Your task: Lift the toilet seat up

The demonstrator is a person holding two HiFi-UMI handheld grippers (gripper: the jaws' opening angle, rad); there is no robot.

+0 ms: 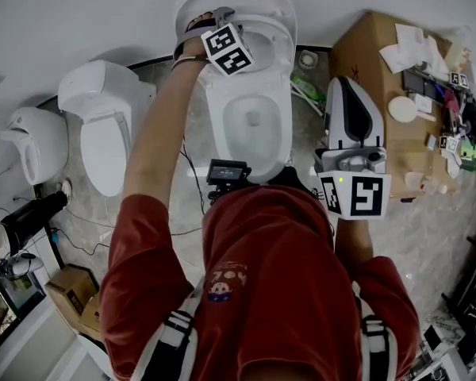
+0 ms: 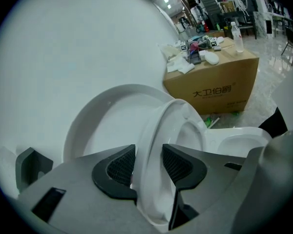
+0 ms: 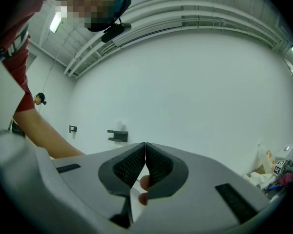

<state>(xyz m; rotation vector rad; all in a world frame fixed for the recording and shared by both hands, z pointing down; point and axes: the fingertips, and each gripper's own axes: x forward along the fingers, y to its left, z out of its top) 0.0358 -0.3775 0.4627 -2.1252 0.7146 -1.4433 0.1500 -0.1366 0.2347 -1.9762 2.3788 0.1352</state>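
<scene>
Left gripper [image 2: 149, 148] is clamping the rim of the toilet seat [image 2: 154, 128], which is standing almost upright just short of the lid [image 2: 110, 116] beyond. Right gripper [image 3: 145, 148], jaws together and empty, is idling well aside. The seat likely needs easing onto the lid before release.

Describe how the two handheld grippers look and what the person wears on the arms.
The left gripper and the right gripper have pale grey wedge-shaped jaws with black, finely ribbed pads. Each carries a cube of black-and-white square markers. The right one's body is a white and dark grey shell. The person wears a red short-sleeved shirt; the forearms are bare.
</scene>
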